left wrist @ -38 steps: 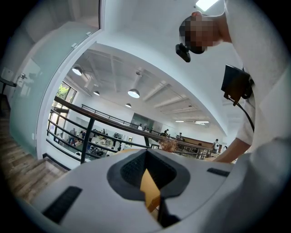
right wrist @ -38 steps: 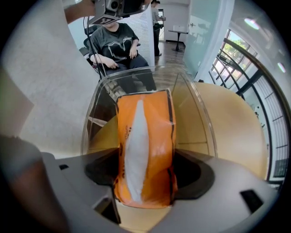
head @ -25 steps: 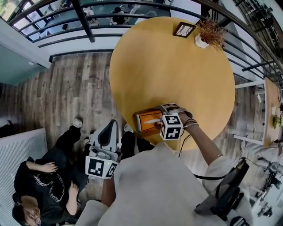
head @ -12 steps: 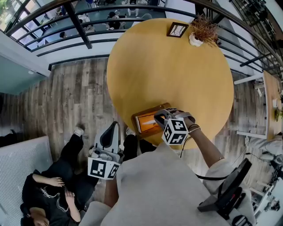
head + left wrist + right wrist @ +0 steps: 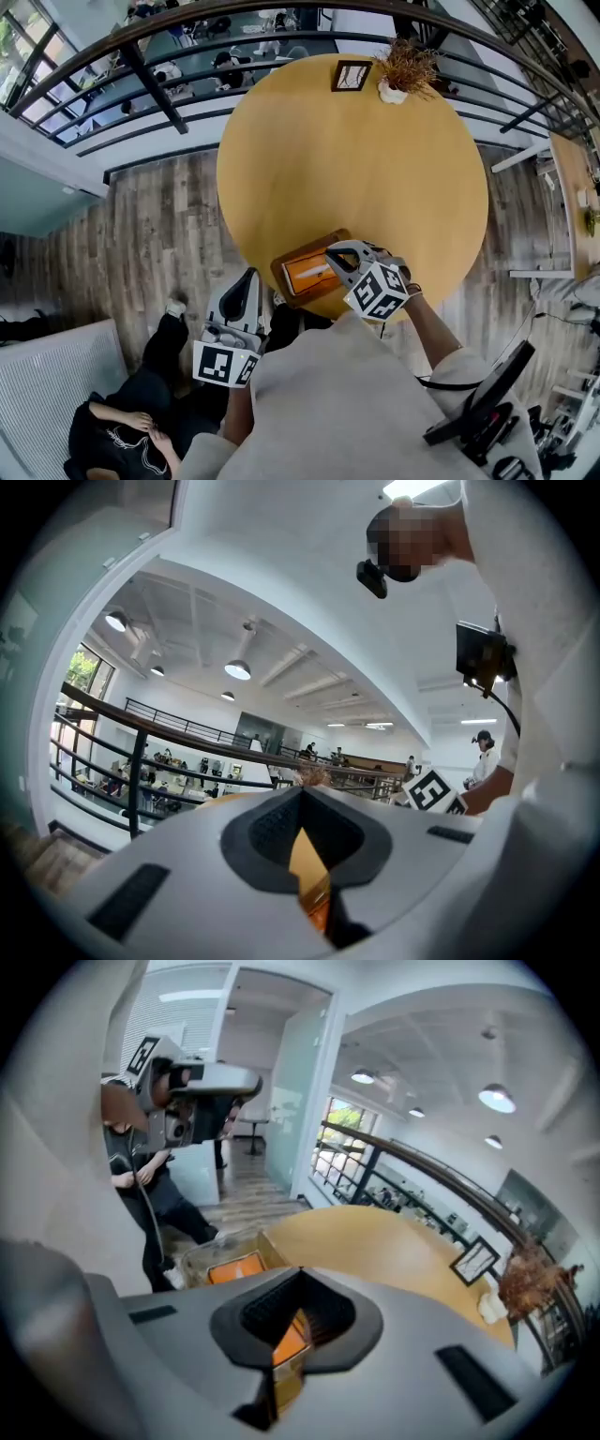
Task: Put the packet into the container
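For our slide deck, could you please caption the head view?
Orange packet lies in the container at the round table's near edge, the shut right gripper above it.

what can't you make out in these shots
- Packet: head view, the right claw overlaps its right end; any print is too small to read.
- Container: right gripper view, the claw's body cuts off its near part.
- Picture frame: head view, its image is too small.

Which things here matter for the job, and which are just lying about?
Job: container, orange packet inside it, right hand-held gripper over it.
Lying about: picture frame, dried plant in white pot, at the far edge of the table.
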`<action>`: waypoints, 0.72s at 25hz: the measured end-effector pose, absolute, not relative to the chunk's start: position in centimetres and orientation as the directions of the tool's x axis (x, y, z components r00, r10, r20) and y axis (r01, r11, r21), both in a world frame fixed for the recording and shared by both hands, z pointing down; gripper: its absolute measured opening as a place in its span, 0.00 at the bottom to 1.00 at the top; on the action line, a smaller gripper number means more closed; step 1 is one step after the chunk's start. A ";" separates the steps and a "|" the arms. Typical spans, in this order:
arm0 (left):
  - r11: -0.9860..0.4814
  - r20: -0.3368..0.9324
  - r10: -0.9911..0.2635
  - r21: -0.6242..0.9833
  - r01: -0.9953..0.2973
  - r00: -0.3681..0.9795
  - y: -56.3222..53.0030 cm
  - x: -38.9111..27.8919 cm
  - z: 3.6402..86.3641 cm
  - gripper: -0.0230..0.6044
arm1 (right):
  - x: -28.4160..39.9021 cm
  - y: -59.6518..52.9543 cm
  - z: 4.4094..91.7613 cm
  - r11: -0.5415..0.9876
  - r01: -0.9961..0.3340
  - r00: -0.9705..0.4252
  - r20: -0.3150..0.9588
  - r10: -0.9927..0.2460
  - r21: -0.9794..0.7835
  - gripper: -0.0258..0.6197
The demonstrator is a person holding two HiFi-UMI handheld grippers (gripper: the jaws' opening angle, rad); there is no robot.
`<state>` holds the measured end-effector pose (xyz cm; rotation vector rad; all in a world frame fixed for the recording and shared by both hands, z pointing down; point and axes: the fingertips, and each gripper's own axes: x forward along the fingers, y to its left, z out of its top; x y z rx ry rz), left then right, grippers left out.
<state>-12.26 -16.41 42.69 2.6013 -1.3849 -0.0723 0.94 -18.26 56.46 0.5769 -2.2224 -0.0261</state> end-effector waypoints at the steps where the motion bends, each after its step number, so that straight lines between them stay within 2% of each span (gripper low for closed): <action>1: -0.558 0.047 -0.817 0.183 -0.809 0.574 -16.5 -11.9 42.6 0.04 | 1.1 -18.7 55.6 0.868 -0.454 -0.571 0.681 -0.458 0.202 0.05; 5: -0.616 0.050 -0.777 0.144 -0.774 0.628 -16.8 -10.1 42.0 0.04 | 2.4 -19.2 52.2 0.740 -0.667 -0.604 0.520 -0.604 0.085 0.05; 8: -0.652 0.054 -0.748 0.124 -0.748 0.661 -17.1 -8.7 41.6 0.05 | 4.2 -19.3 50.6 0.644 -0.765 -0.583 0.434 -0.686 -0.009 0.05; 12: -0.698 0.059 -0.707 0.101 -0.708 0.705 -17.6 -6.4 41.3 0.04 | 7.1 -19.4 49.3 0.529 -0.840 -0.536 0.350 -0.769 -0.122 0.05; 18: -0.760 0.066 -0.641 0.083 -0.645 0.765 -17.5 -2.7 40.8 0.04 | 9.7 -18.1 47.4 0.441 -0.886 -0.463 0.279 -0.841 -0.141 0.05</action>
